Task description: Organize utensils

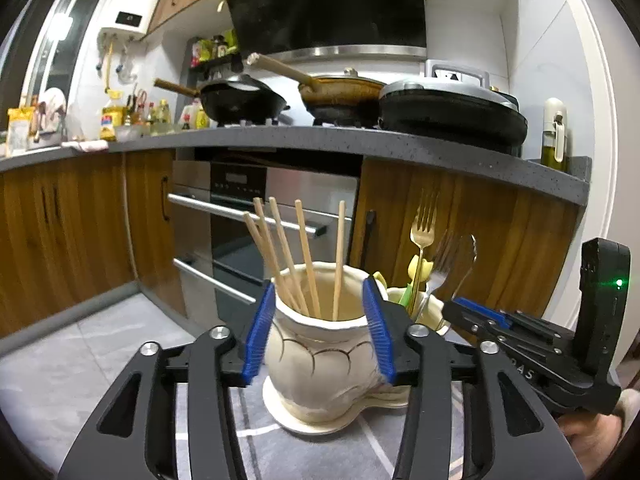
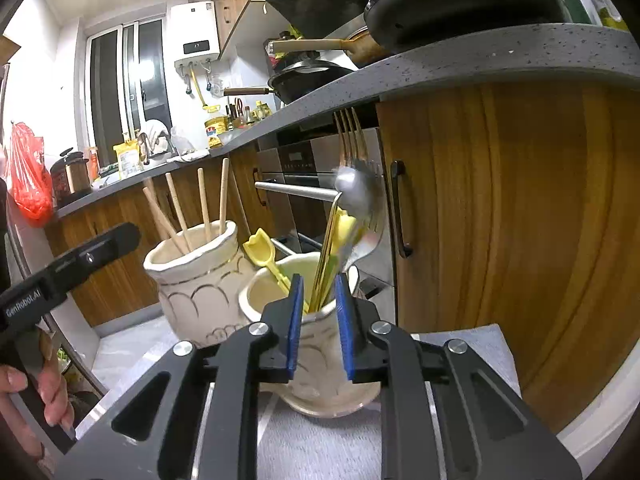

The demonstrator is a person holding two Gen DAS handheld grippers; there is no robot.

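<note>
Two cream ceramic holders stand on a grey mat. The left holder (image 1: 320, 360) (image 2: 196, 280) holds several wooden chopsticks (image 1: 296, 256) (image 2: 200, 204). The right holder (image 2: 320, 360) (image 1: 424, 304) holds a gold fork (image 1: 424, 232) (image 2: 352, 136), a silver fork (image 1: 440, 272), a silver spoon (image 2: 356, 196) and yellow utensils (image 2: 264, 252). My left gripper (image 1: 318, 332) is open, its blue pads either side of the chopstick holder's rim. My right gripper (image 2: 319, 320) is open at the right holder's near rim, with nothing held; it also shows in the left wrist view (image 1: 520, 332).
The grey mat (image 2: 320, 440) lies on a low surface before wooden cabinets (image 2: 500, 220) and a steel oven (image 1: 256, 216). A grey countertop (image 1: 320, 136) above carries pans and bottles. A hand (image 2: 28, 396) holds the left gripper's handle.
</note>
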